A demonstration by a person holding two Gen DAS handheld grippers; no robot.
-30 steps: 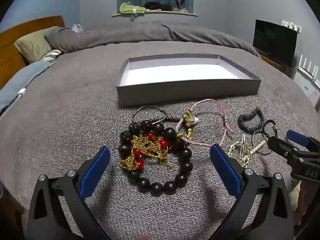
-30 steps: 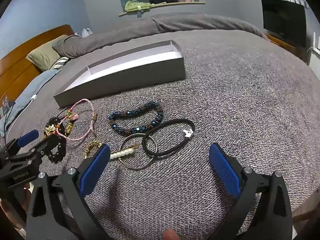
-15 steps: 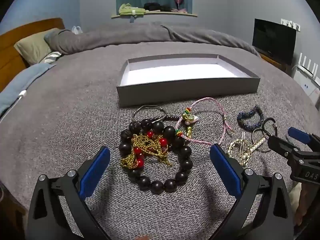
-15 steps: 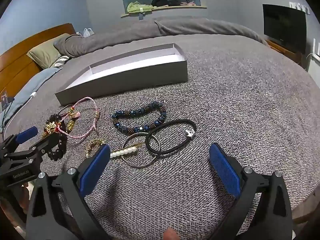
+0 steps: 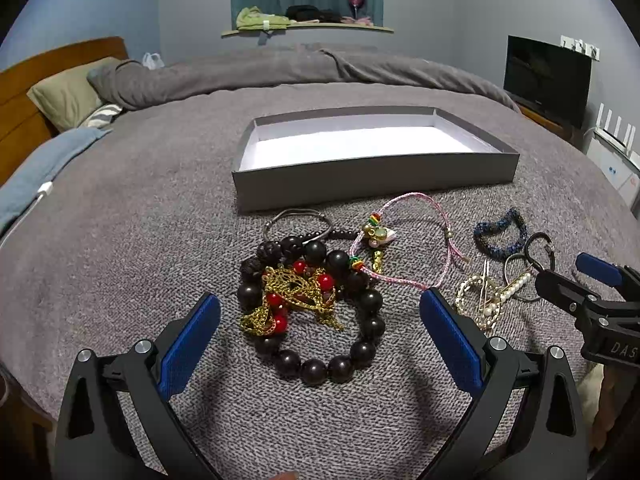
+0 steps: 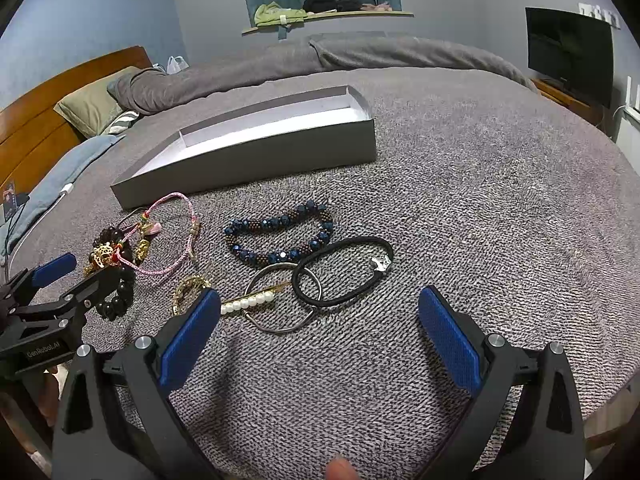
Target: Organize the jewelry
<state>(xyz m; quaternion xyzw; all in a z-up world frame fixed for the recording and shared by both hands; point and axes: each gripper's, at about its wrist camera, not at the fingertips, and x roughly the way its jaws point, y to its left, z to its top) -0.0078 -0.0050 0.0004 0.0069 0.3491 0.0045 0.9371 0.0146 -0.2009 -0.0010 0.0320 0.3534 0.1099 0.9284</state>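
Observation:
Jewelry lies on the grey bedspread in front of an open grey box [image 5: 372,178] with a white floor. My left gripper [image 5: 320,332] is open and empty just short of a black bead bracelet [image 5: 360,350] with a gold chain and red beads [image 5: 296,292] on it. A pink cord bracelet [image 5: 404,236] lies beside it. My right gripper [image 6: 320,332] is open and empty above a black hair tie [image 6: 344,270], a metal ring [image 6: 284,300], a pearl pin [image 6: 250,303] and a blue bead bracelet [image 6: 280,236].
The box [image 6: 256,156] stands behind the jewelry. A pillow [image 5: 68,96] and wooden headboard [image 5: 16,120] are at the left. A television [image 5: 546,76] stands at the right. A folded duvet [image 5: 300,68] lies across the far side of the bed.
Both grippers have drawn back and risen slightly, so the jewelry sits a little farther ahead. Nothing on the bed has moved.

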